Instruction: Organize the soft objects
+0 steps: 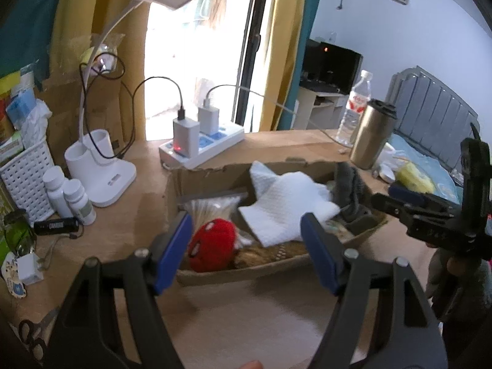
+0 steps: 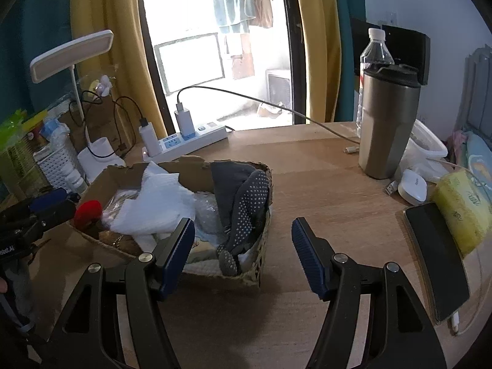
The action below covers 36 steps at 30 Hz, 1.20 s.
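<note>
A woven basket [image 1: 246, 272] [image 2: 261, 246] with a cardboard liner sits on the wooden desk. In it lie a white waffle cloth [image 1: 286, 206] [image 2: 150, 209], a red plush toy [image 1: 212, 244] [image 2: 87, 212], grey dotted socks [image 1: 350, 190] [image 2: 246, 209] and a clear plastic bag [image 1: 212, 209]. My left gripper [image 1: 246, 243] is open and empty, just in front of the basket over the red toy and cloth. My right gripper [image 2: 243, 249] is open and empty at the basket's right front corner; in the left wrist view it shows at the right [image 1: 409, 203].
A power strip with chargers [image 1: 203, 144] [image 2: 184, 141] and a white desk lamp [image 1: 98, 172] stand behind the basket. A steel tumbler [image 2: 387, 123], water bottle [image 2: 373, 61], phone [image 2: 436, 261] and yellow tissue pack [image 2: 461, 212] are to the right. White bottles [image 1: 70, 196] and scissors [image 1: 33, 329] are at left.
</note>
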### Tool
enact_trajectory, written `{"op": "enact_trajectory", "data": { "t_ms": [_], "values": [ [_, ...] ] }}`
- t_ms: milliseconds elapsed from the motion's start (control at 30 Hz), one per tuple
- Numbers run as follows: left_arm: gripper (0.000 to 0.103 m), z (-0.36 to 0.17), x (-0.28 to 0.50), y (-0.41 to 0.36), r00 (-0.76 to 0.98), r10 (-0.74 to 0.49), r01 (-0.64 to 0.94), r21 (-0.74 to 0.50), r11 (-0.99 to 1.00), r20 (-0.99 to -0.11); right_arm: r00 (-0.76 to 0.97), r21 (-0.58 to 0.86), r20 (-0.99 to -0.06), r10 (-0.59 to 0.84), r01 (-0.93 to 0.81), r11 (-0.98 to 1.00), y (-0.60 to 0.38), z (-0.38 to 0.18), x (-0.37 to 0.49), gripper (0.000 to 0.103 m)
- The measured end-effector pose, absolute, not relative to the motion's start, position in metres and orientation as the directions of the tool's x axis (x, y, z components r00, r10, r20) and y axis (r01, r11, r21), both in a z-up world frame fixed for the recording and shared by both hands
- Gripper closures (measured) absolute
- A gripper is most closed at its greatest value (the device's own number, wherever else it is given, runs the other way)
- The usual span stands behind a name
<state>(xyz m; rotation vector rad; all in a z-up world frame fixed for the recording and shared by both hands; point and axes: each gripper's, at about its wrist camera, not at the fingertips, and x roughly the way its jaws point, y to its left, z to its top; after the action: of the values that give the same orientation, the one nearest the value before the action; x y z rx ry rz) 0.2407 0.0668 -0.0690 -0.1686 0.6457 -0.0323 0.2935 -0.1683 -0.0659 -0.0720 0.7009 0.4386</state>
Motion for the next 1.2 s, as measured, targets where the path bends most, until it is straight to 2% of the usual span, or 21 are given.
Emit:
{"op": "enact_trajectory", "data": {
  "t_ms": [367, 433, 467, 500, 567, 1200],
  "values": [
    [0.028, -0.052, 0.215, 0.043, 0.829, -0.111, 0.026, -0.161, 0.987, -0.548, 0.695, 0.062, -0.606, 0.388, -0.445, 0.893, -0.168, -0.049, 0.255, 0.033],
    [0.028, -0.050, 0.210, 0.040, 0.832, -0.114, 0.031, -0.160, 0.987, -0.544, 0.701, 0.052, -0.600, 0.386, -0.448, 0.893, -0.167, -0.046, 0.247, 0.028],
    [0.025, -0.050, 0.208, 0.039, 0.833, -0.115, 0.032, -0.160, 0.987, -0.541, 0.704, 0.048, -0.596, 0.387, -0.450, 0.892, -0.168, -0.044, 0.243, 0.027],
    [0.016, -0.049, 0.204, 0.037, 0.835, -0.116, 0.034, -0.159, 0.987, -0.538, 0.706, 0.046, -0.593, 0.388, -0.452, 0.891, -0.169, -0.043, 0.241, 0.026],
    [0.008, -0.047, 0.199, 0.035, 0.837, -0.117, 0.037, -0.157, 0.987, -0.534, 0.711, 0.039, -0.586, 0.389, -0.454, 0.890, -0.169, -0.041, 0.234, 0.025],
    [0.008, -0.026, 0.130, 0.022, 0.891, -0.123, 0.065, -0.146, 0.987, -0.436, 0.773, -0.010, -0.501, 0.388, -0.454, 0.891, -0.181, -0.014, 0.162, 0.022]
  ]
}}
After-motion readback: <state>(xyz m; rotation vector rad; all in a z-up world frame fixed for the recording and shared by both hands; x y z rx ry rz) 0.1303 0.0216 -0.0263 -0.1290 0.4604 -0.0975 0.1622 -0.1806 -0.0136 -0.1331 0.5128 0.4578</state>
